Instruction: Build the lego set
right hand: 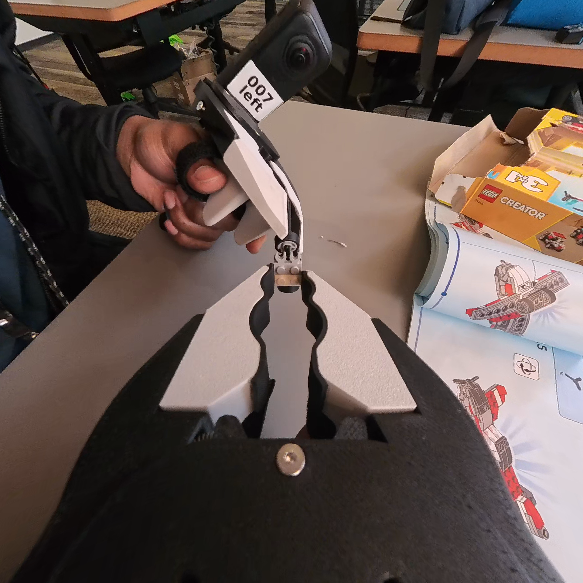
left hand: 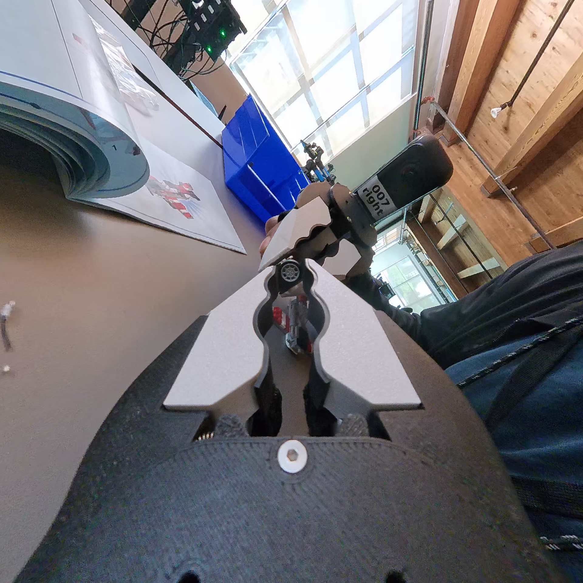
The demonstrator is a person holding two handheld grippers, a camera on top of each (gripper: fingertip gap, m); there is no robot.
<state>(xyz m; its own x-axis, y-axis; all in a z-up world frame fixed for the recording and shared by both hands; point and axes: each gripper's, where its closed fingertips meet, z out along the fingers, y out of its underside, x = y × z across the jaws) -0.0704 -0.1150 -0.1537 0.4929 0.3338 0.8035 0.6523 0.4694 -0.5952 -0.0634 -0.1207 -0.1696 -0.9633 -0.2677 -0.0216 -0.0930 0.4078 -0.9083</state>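
The right hand-held gripper (right hand: 288, 277) pinches a grey plate (right hand: 287, 269) (left hand-held gripper (left hand: 290, 274) squeezes the wheel (left hand: 289, 271)); next, push them together.

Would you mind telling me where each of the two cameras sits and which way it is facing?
Left wrist view: on the left gripper, rolled sideways, looking along its fingers past the wheel piece to the right gripper, windows and blue bin; the person's dark clothing shows on the right.
Right wrist view: on the right gripper, looking down over the grey table at the left gripper and the hand holding it.
Shared: the small lego assembly pinched between both grippers, the instruction booklet, the table.
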